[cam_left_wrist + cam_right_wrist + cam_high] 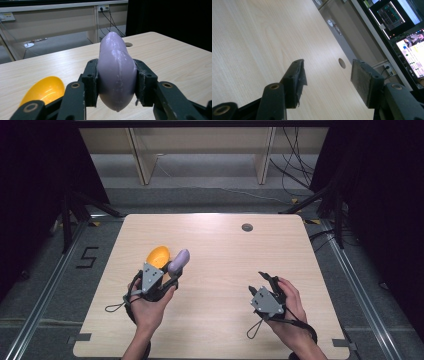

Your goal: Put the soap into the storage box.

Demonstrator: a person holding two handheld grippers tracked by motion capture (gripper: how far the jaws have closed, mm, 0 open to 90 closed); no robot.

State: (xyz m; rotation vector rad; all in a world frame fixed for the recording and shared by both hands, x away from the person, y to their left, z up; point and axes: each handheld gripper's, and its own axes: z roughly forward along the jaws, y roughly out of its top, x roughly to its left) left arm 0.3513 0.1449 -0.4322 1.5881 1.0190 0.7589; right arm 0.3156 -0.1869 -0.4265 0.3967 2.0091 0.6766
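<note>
From the high view the left gripper [172, 272] clamps a purple eggplant [178, 261] beside a yellow mango [158, 256]; its own view shows both pads pinching the smooth, likely light, slippery toy's [117, 72] thick middle, while the right gripper [327, 82] stands empty, jaws parted.

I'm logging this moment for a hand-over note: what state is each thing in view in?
Left hand-held gripper: shut on the purple piece, pads pressing both its sides.
Purple piece: held, lifted off the table.
Yellow piece: beside the purple piece; whether it rests on the table cannot be told.
Right hand-held gripper: open, nothing between its pads.
Table: a round hole near its far edge.
</note>
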